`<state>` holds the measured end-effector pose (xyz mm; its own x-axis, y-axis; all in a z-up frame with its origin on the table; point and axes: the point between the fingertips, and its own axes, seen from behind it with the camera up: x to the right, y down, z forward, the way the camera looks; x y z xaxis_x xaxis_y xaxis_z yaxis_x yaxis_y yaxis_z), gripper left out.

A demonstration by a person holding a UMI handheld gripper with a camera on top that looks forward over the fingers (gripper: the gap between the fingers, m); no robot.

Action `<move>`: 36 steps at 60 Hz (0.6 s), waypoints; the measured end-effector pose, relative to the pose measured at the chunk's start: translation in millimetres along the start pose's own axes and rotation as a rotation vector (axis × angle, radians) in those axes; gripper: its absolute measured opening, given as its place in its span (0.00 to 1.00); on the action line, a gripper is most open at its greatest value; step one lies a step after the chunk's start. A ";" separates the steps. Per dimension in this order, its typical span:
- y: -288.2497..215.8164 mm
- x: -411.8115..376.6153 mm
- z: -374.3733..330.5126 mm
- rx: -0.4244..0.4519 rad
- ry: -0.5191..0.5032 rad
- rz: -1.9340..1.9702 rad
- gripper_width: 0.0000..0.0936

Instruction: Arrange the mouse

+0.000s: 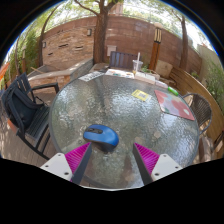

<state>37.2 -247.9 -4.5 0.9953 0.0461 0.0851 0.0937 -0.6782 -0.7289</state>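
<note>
blue mouse (100, 136) just ahead of spread fingers (77, 156)

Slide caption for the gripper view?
Open hand-held gripper approaching blue mouse on round glass patio table.

Blue mouse (100, 136), magenta claw (113, 158) pads (79, 156)

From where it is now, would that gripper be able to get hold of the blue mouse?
Probably yes. The blue mouse lies on the glass table just ahead of the gripper, nearer one finger; the jaws stand open and nothing lies between.
</note>
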 end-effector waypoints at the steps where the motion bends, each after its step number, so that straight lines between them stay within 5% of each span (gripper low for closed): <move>1: -2.5 -1.2 3.9 -0.001 -0.002 -0.002 0.90; 19: -50.2 5.5 64.7 0.018 0.027 -0.007 0.84; 23: -51.5 3.3 71.7 0.006 0.008 -0.009 0.78; 29: -50.9 -9.4 75.4 -0.008 -0.060 0.038 0.54; 36: -50.2 -8.8 73.9 -0.016 -0.058 0.013 0.46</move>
<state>25.5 -160.0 -18.8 0.9962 0.0797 0.0356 0.0810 -0.6905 -0.7188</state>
